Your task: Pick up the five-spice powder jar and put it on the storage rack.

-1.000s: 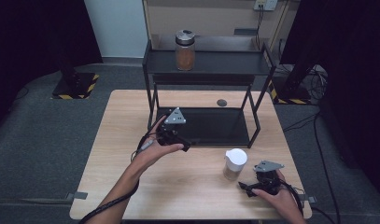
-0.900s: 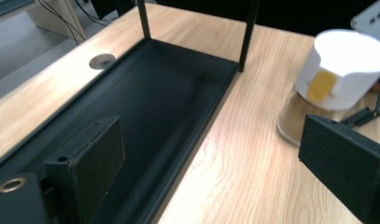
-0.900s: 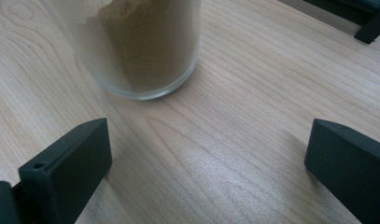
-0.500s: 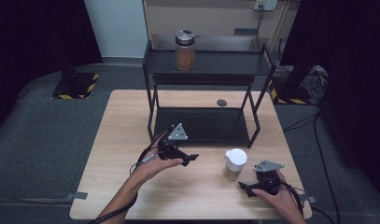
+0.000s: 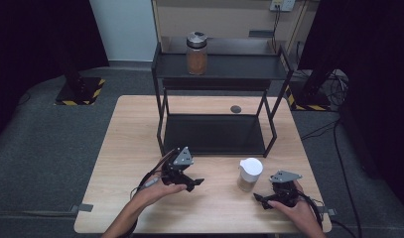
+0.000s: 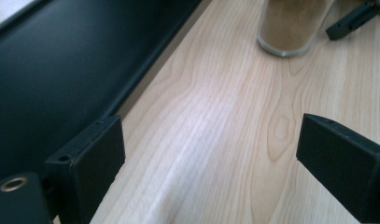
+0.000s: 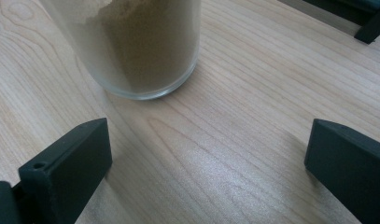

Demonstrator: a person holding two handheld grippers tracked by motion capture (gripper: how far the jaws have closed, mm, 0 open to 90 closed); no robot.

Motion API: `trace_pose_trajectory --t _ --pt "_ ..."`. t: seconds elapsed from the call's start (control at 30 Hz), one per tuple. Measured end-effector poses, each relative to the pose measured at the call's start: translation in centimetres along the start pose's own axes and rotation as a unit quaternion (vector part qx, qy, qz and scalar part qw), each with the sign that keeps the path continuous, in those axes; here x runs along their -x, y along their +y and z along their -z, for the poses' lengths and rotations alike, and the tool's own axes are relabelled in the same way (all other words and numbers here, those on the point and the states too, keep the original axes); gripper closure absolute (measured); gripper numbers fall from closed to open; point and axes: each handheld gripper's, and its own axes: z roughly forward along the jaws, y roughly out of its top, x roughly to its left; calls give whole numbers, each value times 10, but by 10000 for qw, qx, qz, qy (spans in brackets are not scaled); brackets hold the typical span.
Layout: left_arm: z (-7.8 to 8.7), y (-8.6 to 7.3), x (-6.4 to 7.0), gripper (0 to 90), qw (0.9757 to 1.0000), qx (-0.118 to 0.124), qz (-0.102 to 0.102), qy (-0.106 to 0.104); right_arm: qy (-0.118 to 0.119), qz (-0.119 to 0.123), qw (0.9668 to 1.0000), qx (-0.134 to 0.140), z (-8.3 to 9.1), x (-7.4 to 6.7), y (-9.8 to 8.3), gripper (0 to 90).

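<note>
Nearest edge of bench (image 5: 115, 198): both grippers held low, one in each hand.
- Right gripper (image 5: 261, 198): jaws spread wide, empty, aimed at the jar from its right. Bare wood between the pads in the right gripper view (image 7: 206, 158), glass base just ahead.
- Left gripper (image 5: 194, 182): jaws apart, nothing between them, just been closing a little. Pointed along the bench toward the jar; wood grain alone between the pads (image 6: 211, 158).

Jar (image 5: 250, 173): white lid, clear glass, tan powder inside. Upright on the bench between the two grippers, nearer the right one, touched by neither. Also at the top of the left gripper view (image 6: 292, 28) and up close in the right gripper view (image 7: 141, 46).

Step in hand, as judged: closing in for a grasp on the jar. For a clean pick:
- Advance the right gripper level until the glass wall sits centred between the pads.
- Grip below the lid, not on it.
- Close slowly; smooth round glass, likely to slip or tip if pushed off-centre.
- Keep the left gripper clear or use it to steady the far side.

Beyond: black rack (image 5: 214, 134), lower shelf bare. Small dark disc (image 5: 235, 108) on the bench behind it. Second jar (image 5: 196, 53) on the top shelf.
</note>
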Motion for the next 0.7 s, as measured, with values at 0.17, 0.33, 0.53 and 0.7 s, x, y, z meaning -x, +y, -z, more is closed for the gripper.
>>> trace_pose_trajectory --t 0.17,0.33,0.53,0.7 --pt "5 -15 2 66 9999 -43 100 37 1 1 10000 0 0 0 0 13" --pt "16 -35 3 67 9994 -19 304 165 0 1 10000 -1 0 0 0 14" --pt "30 -54 8 65 9985 -71 421 355 -8 -4 10000 -1 0 0 0 13" --pt "42 -70 11 62 9966 -74 613 539 -12 -5 10000 0 0 -1 0 14"
